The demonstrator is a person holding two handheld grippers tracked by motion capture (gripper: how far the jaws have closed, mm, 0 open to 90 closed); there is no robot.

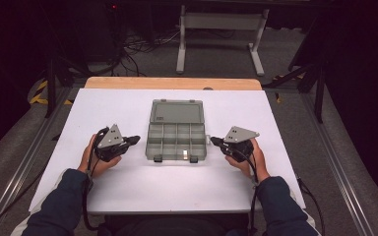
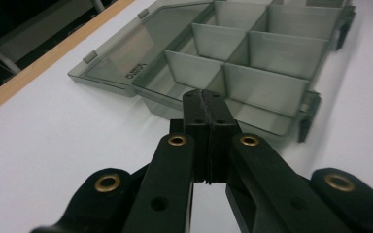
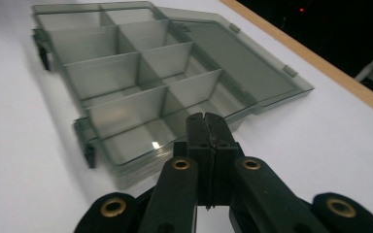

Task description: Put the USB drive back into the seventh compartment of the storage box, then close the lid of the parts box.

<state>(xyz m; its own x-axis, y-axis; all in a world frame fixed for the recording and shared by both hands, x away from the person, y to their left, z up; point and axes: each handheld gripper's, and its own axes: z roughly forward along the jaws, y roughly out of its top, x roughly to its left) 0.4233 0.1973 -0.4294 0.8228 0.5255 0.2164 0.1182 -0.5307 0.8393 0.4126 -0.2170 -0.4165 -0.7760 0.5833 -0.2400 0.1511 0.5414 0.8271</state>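
Centrally on the white table [image 1: 128,187] sits a grey compartment box [image 1: 176,142], its lid [image 1: 175,112] folded flat toward the far side. Just left of it hovers the left gripper [image 1: 134,139], jaws pressed together on nothing; just right, the right gripper [image 1: 213,141], jaws likewise together, both pointing inward at the box.
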